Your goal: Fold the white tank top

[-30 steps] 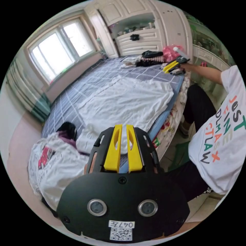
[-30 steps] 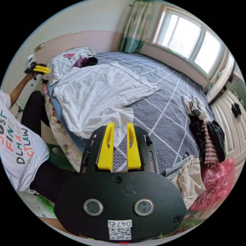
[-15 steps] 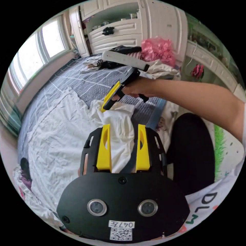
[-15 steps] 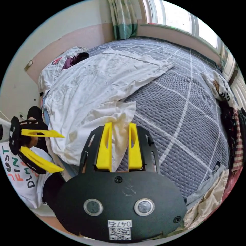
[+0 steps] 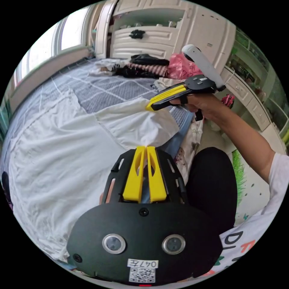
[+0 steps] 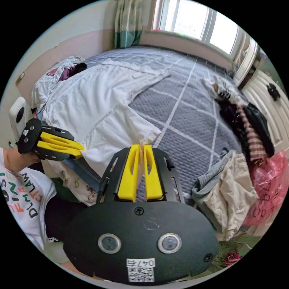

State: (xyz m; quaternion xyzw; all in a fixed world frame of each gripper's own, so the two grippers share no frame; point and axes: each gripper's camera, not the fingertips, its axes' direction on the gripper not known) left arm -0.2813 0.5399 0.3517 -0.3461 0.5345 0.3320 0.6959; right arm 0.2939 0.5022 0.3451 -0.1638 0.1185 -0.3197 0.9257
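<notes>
White tank top (image 5: 75, 150) spread over the grey checked bed (image 6: 192, 120), one corner lifted near the bed's edge. Left gripper (image 5: 146, 149) pressed together on that corner's cloth, also seen in the right gripper view (image 6: 81, 150) pinching the hem. Right gripper (image 6: 141, 147) pinching the neighbouring corner, jaws nearly touching with cloth between them; same tool held in a hand (image 5: 207, 105) in the left gripper view (image 5: 148, 107), tips on the white cloth. Stretch of hem taut between the two. Heap of dark and striped clothes (image 6: 247, 126) at the bed's far side, beige garment (image 6: 228, 189) and pink bag (image 6: 265, 192) close by. Another white pile (image 6: 57, 75) beyond the top, near the wall. White cabinet (image 5: 156, 33) behind the bed.
</notes>
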